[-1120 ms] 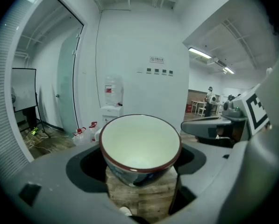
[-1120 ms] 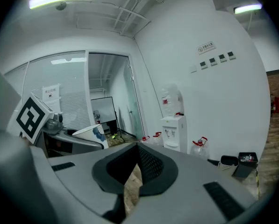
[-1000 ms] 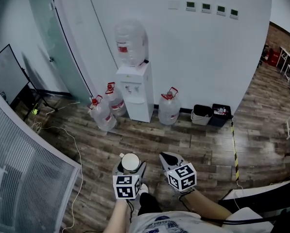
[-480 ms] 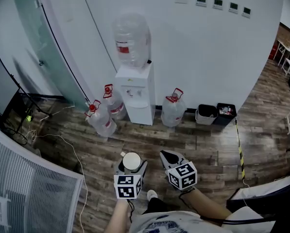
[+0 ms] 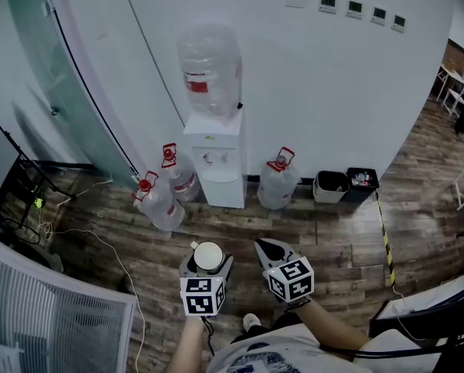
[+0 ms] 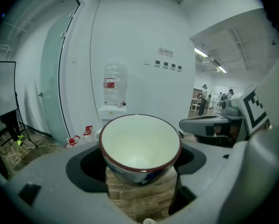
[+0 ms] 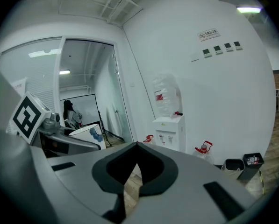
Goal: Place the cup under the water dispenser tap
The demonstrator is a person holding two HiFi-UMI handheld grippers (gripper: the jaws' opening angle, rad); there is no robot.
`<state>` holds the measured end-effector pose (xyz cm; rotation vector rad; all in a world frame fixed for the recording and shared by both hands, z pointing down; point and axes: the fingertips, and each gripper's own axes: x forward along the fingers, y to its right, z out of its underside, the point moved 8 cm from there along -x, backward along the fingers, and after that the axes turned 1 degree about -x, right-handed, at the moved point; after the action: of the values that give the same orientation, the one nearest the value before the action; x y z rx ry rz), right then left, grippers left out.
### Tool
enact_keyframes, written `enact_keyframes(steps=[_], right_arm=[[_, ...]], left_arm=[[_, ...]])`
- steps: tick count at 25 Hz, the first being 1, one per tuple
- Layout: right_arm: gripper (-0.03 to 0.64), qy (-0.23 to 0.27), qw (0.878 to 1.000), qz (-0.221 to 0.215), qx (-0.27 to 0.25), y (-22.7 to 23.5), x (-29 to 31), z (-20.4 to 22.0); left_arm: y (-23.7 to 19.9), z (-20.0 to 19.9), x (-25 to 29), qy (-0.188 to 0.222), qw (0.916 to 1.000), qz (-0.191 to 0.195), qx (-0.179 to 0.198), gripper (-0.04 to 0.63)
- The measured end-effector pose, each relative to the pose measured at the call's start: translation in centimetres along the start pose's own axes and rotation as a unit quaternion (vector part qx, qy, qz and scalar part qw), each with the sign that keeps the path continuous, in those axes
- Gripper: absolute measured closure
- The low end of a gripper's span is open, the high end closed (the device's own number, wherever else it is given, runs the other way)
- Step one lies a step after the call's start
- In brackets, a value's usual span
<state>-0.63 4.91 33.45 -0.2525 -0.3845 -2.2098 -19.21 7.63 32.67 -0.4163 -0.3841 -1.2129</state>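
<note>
A white water dispenser [image 5: 214,158] with a clear bottle [image 5: 208,67] on top stands against the white wall, some steps ahead across the wood floor. My left gripper [image 5: 207,264] is shut on a white cup [image 5: 208,255] with a dark red rim and blue pattern, held upright and empty. In the left gripper view the cup [image 6: 139,146] fills the space between the jaws, with the dispenser [image 6: 112,112] far behind it. My right gripper [image 5: 272,252] is beside the left one, shut with nothing in it. In the right gripper view the dispenser [image 7: 169,130] shows beyond the closed gripper [image 7: 136,144].
Two spare water jugs [image 5: 160,202] lie and stand left of the dispenser and one jug [image 5: 278,183] to its right. Two small bins [image 5: 330,185] sit by the wall. A glass partition [image 5: 53,76] and floor cables [image 5: 84,235] are at left, a white desk [image 5: 426,301] at right.
The dispenser has drawn nearer and sits more central in the head view as the person walks towards it. Both grippers keep the same pose, the cup still held.
</note>
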Motion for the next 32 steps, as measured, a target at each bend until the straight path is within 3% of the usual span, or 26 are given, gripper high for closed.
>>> enact_keyframes(steps=[14,22,32], right_arm=[[0.597,-0.01,1.0,0.016,0.009,4.1,7.7,-0.8],[0.597,-0.024,0.999,0.02,0.023,9.9,16.2,-0.9],[0.597,-0.045,0.999,0.014,0.021,18.3,29.9,-1.0]], left_arm=[[-4.4,-2.6,8.1,-0.022,0.9996,0.015,0.008,0.156],[-7.9,-3.5,17.1,-0.053,0.9985,0.015,0.002,0.156],[-13.3,-6.4,32.4,-0.07,0.9975,0.011,-0.002,0.156]])
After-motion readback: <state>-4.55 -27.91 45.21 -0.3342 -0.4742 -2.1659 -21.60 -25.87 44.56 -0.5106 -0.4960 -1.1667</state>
